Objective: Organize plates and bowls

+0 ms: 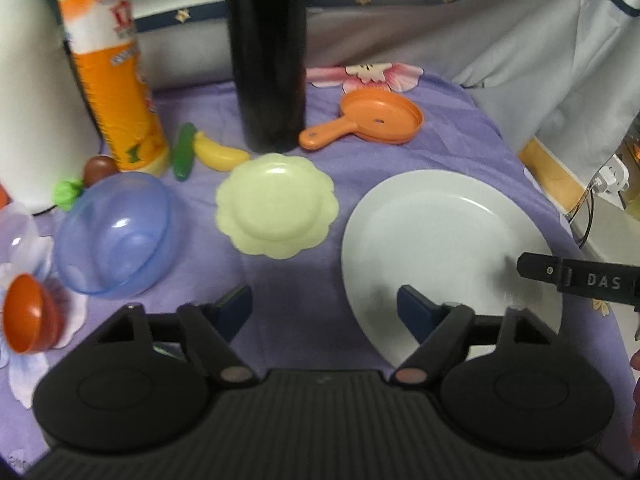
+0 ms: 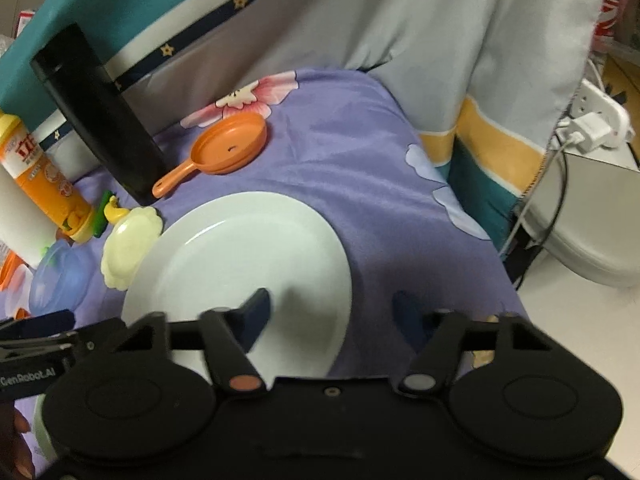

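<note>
Left of the left gripper [image 1: 324,304], whose fingers are spread wide and hold nothing, a blue bowl [image 1: 114,234] lies tipped on the purple cloth [image 1: 288,316]; ahead sits the pale green scalloped plate [image 1: 276,204], and the white plate [image 1: 444,252] lies to the right under its right fingertip. The right gripper [image 2: 332,308] is also spread and empty, its left finger over the same white plate's near rim, its right finger above bare cloth. Grey curtain [image 2: 400,20] hangs behind.
</note>
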`<state>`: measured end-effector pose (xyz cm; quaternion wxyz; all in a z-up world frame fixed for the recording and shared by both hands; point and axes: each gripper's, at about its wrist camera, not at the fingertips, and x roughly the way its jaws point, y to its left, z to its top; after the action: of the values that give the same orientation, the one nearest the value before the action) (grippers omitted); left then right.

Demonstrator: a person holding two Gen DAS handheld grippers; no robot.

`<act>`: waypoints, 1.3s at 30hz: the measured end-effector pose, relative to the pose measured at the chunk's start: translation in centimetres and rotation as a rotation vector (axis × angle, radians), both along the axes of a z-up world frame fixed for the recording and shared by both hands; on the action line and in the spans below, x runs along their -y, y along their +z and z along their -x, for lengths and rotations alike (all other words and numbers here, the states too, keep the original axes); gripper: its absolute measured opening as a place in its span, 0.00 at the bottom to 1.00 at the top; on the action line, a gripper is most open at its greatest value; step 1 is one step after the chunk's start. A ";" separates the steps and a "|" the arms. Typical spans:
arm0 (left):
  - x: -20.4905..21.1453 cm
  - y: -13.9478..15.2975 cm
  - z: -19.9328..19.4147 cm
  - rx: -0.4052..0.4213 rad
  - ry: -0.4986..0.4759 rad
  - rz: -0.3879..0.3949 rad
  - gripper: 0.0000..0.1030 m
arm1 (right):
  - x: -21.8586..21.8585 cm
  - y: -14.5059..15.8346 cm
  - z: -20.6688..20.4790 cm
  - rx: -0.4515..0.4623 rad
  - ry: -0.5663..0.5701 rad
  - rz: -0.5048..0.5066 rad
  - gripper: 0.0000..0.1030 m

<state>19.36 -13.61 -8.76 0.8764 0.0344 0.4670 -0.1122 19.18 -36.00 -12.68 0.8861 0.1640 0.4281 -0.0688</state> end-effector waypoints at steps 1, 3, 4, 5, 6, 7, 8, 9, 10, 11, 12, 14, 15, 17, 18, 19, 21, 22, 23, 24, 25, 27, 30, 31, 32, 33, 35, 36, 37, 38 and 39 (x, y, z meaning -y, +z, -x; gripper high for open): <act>0.2 -0.4 -0.2 -0.011 -0.003 0.000 0.67 | -0.1 -0.2 -0.6 -0.007 0.005 0.008 0.45; 0.5 -0.9 -0.5 -0.029 -0.011 0.006 0.59 | -0.2 -0.5 -1.2 0.010 0.012 -0.003 0.37; 0.6 -1.1 -0.6 -0.035 -0.014 0.009 0.58 | -0.3 -0.7 -1.5 0.011 0.014 -0.003 0.37; 0.8 -1.2 -0.7 -0.040 -0.018 0.012 0.54 | -0.5 -1.2 -1.4 0.001 0.021 -0.006 0.36; 1.0 -1.5 -0.8 -0.043 -0.025 0.016 0.52 | -0.8 -1.5 -1.3 -0.003 0.028 -0.007 0.31; 1.1 -1.6 -0.8 -0.042 -0.030 0.020 0.50 | -0.9 -1.5 -1.5 0.001 0.031 -0.001 0.26; 1.2 -1.6 -0.8 -0.037 -0.034 0.025 0.46 | -0.8 -1.5 -1.2 0.009 0.038 -0.001 0.26; 1.4 -1.7 -0.7 -0.028 -0.039 0.027 0.39 | -1.0 -1.8 -0.8 0.004 0.043 -0.005 0.24; 1.5 -1.6 -0.7 -0.022 -0.047 0.027 0.35 | -1.2 -2.2 -0.3 -0.003 0.050 -0.019 0.23; 1.7 -1.6 -0.7 -0.018 -0.052 0.023 0.32 | -1.3 -2.1 -0.2 -0.004 0.050 0.010 0.23; 1.9 -1.5 -0.6 -0.008 -0.051 0.010 0.32 | -1.2 -2.1 -0.1 -0.008 0.051 0.011 0.22; 2.0 -1.4 -0.6 -0.002 -0.046 0.000 0.30 | -0.9 -2.1 0.2 -0.023 0.048 0.021 0.22; 1.8 -1.3 -0.5 -0.003 -0.037 -0.004 0.30 | -0.7 -2.0 0.3 -0.032 0.043 0.023 0.22; 1.6 -0.9 -0.4 0.001 -0.030 -0.015 0.29 | -0.8 -1.7 0.5 -0.043 0.039 0.031 0.20; 1.4 -0.7 -0.2 0.004 -0.026 -0.022 0.29 | -0.7 -1.5 0.6 -0.050 0.045 0.036 0.20; 1.1 -0.4 -0.1 0.006 -0.021 -0.025 0.29 | -0.8 -1.3 0.8 -0.053 0.050 0.035 0.20; 0.5 0.3 0.4 0.014 -0.015 -0.026 0.29 | -1.4 -0.7 1.3 -0.055 0.064 0.045 0.20; 0.1 0.7 0.7 0.022 -0.013 -0.027 0.29 | -1.9 -0.2 1.5 -0.049 0.068 0.052 0.20; -0.3 1.1 1.0 0.031 -0.008 -0.029 0.29 | -2.4 0.3 1.8 -0.041 0.071 0.054 0.20; -0.9 1.6 1.4 0.039 -0.003 -0.030 0.29 | -2.8 0.8 2.1 -0.034 0.076 0.053 0.20; -1.4 2.0 1.8 0.046 0.003 -0.029 0.29 | -3.3 1.4 2.5 -0.030 0.080 0.052 0.20; -2.9 3.1 2.7 0.060 0.017 -0.022 0.29 | -4.4 2.6 3.1 -0.023 0.096 0.055 0.20; -5.4 4.7 4.2 0.083 0.043 -0.013 0.29 | -6.7 4.7 4.5 0.000 0.123 0.063 0.20; -6.3 5.2 4.6 0.089 0.053 -0.013 0.29 | -7.8 5.3 5.0 0.019 0.131 0.064 0.20; -7.1 5.7 5.1 0.094 0.063 -0.012 0.29 | -8.8 6.0 5.6 0.024 0.143 0.065 0.20; -8.2 6.2 5.7 0.101 0.076 -0.011 0.29 | -9.4 6.4 6.2 0.028 0.156 0.064 0.20; -10.2 7.1 6.8 0.114 0.099 -0.014 0.29 | -11.4 7.5 7.4 0.040 0.186 0.066 0.20; -11.1 7.4 7.4 0.118 0.107 -0.014 0.29 | -12.5 8.1 7.6 0.044 0.201 0.068 0.20; -12.3 7.8 8.1 0.122 0.114 -0.013 0.29 | -13.5 8.7 8.3 0.049 0.218 0.068 0.20; -13.3 8.1 8.8 0.124 0.120 -0.014 0.30 | -14.5 9.2 8.7 0.052 0.230 0.067 0.20; -14.6 8.5 9.7 0.127 0.127 -0.016 0.30 | -15.4 9.7 9.3 0.053 0.247 0.064 0.20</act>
<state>9.69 0.98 -0.30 0.9094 0.0187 0.4125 -0.0505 9.85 -20.63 -3.02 0.9035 0.0837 0.4192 0.0314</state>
